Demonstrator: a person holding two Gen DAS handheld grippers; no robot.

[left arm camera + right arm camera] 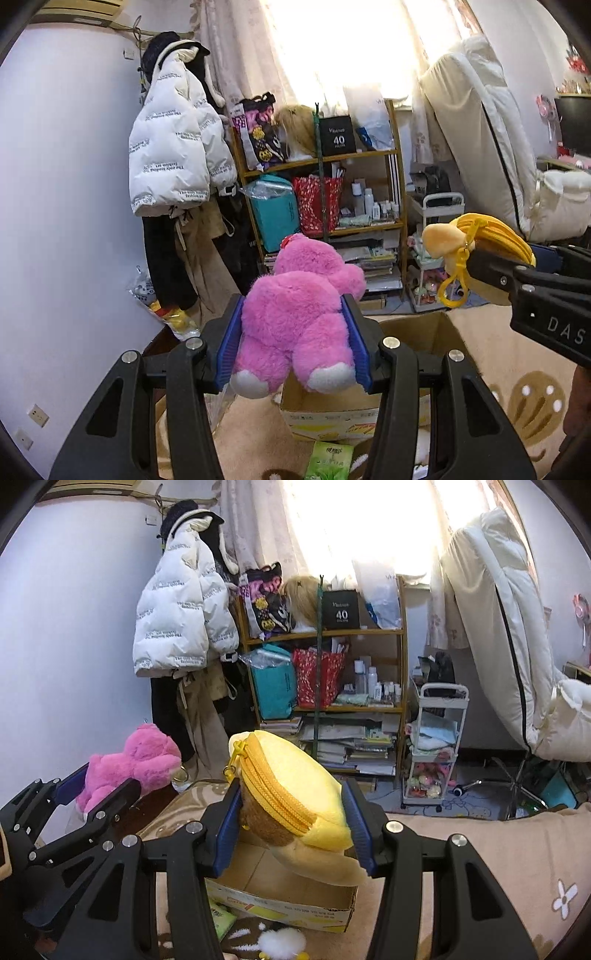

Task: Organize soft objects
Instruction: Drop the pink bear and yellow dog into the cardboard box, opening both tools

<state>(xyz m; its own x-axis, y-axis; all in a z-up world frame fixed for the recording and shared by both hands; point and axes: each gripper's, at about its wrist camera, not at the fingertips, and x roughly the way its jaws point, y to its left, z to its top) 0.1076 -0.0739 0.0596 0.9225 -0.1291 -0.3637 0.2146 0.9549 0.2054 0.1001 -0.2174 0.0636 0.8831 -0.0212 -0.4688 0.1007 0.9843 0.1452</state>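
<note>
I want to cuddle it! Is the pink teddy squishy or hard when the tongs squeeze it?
Probably squishy: the pink teddy bulges around the left tongs pinching its fluffy body. Likely floppy too, since its white-tipped legs dangle below. It looks light, hanging above the cardboard box.

A white puffer jacket (173, 147) is hanging against the wall beside a wooden shelf (397, 192) that is holding a teal bag (275, 212), a red bag (316, 203), small bottles and stacked books. Sunlight is glaring through the curtains (343, 48). A white trolley (436, 746) is standing next to a padded white chair (517, 635).
</note>
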